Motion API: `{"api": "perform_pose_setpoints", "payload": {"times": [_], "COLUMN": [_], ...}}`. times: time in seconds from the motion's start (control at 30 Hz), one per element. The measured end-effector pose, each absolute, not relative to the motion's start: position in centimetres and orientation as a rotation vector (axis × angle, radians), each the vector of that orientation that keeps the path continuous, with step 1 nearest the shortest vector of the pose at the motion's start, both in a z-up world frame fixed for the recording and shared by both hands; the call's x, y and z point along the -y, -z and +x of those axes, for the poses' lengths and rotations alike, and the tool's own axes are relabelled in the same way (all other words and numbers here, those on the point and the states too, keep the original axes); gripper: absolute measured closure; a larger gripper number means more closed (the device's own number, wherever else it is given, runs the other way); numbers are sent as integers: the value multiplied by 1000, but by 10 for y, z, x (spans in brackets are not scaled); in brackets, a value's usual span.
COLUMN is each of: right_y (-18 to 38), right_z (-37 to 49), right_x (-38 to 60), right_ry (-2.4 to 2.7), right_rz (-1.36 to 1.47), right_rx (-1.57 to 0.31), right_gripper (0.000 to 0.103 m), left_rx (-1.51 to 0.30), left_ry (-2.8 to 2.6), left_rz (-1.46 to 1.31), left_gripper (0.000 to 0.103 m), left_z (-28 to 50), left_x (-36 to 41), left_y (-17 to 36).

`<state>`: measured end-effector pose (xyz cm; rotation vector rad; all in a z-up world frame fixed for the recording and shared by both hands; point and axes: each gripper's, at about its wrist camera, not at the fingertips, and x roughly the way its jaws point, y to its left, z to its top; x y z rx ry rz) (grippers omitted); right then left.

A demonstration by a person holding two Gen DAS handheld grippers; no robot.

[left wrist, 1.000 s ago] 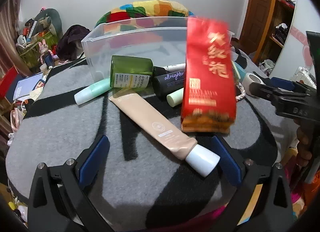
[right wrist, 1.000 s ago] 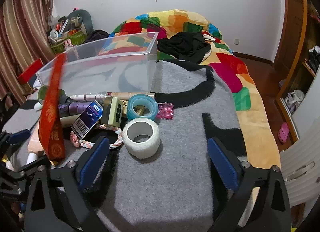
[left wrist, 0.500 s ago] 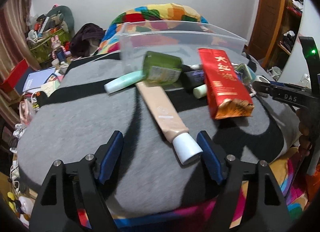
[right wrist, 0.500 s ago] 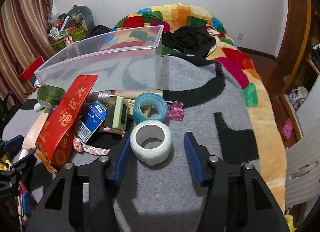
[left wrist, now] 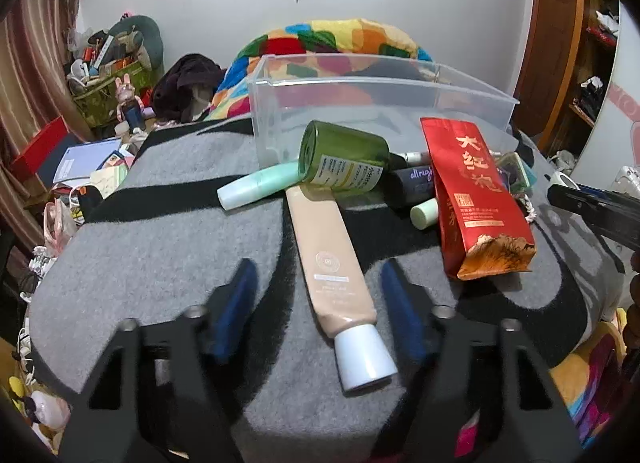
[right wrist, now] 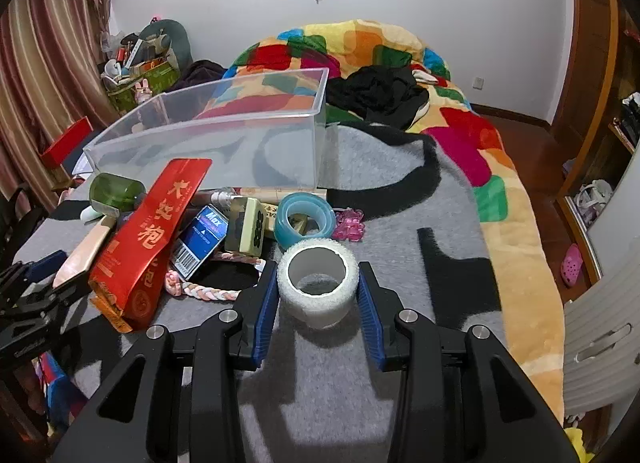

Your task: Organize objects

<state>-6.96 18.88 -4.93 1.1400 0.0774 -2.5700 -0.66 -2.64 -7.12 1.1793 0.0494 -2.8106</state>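
Left wrist: left gripper (left wrist: 318,287) over grey blanket (left wrist: 160,263), jaws closing w/ beige tube (left wrist: 326,263) between them; pads still clear of tube on both sides. Tube lies flat, white cap (left wrist: 366,357) nearest cam. Green bottle (left wrist: 344,157) on its side, resting on tube's far end; mint tube (left wrist: 258,185) just left of it. Red bag (left wrist: 474,199) lying to the right. Clear bin (left wrist: 380,103) behind the pile.

Right wrist: right gripper (right wrist: 318,283) jaws closing around white tape roll (right wrist: 318,281), which stands on blanket w/ hole up; pads look to be touching its sides, roll not lifted. Blue tape roll (right wrist: 306,217) just behind, pink clip (right wrist: 352,225) beside that. Red bag, blue box (right wrist: 202,239), braided rope (right wrist: 204,289) to the left; bin further back.
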Motion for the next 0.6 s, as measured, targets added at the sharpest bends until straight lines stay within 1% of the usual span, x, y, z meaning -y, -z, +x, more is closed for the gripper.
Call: {"api": "perform_pose_setpoints", "payload": {"times": [0.03,0.07,0.13,0.33,0.6], "right_y": [48,47,44,36,19], "right_z": [-68,-66,-63,-51,-37], "right_x": [-189,-189,-187,-179,-170], "right_ry": [2572,2574,2574,2553,2545], "right_rz": [1133,1128,1117,1083,1018], "right_rx": [-78,-79,-86,-95,-102], "right_gripper": [68,68,68,68,68], "left_rx": [-51,-58,-80,-144,-190], "left_ry": [2820,2833,2850,2875,2916], "left_rz": [1174,1171,1169,1155,1058], "left_gripper": [66,72,79,83,84], "left_z": [-5,-3,2,25,45], "left_x": [27,28,30,41,53], "left_y": [71,70,69,63,39]}}
